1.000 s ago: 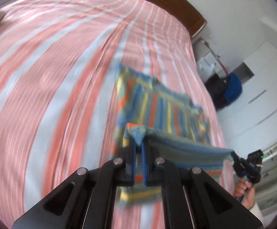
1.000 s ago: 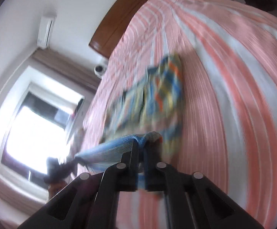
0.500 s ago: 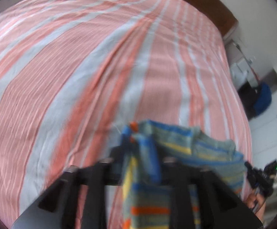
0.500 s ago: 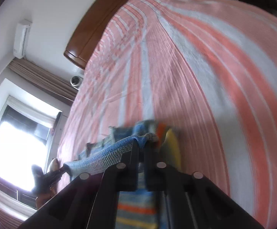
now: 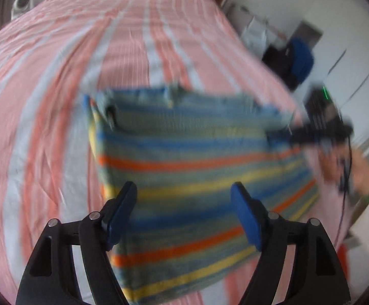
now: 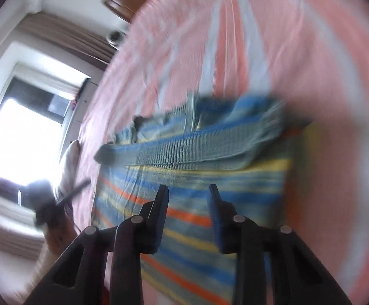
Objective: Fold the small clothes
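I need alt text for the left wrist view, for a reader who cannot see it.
A striped knit garment in blue, orange, yellow and grey-green lies folded on a pink-and-white striped bedspread. The left gripper hovers over it, jaws open and empty. The right gripper, blurred, is at the garment's right edge.

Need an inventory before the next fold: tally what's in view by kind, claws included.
Striped garment: 1
Bed with striped sheet: 1
Claws: 2, left claw and right claw, both open, holding nothing
Total: 4
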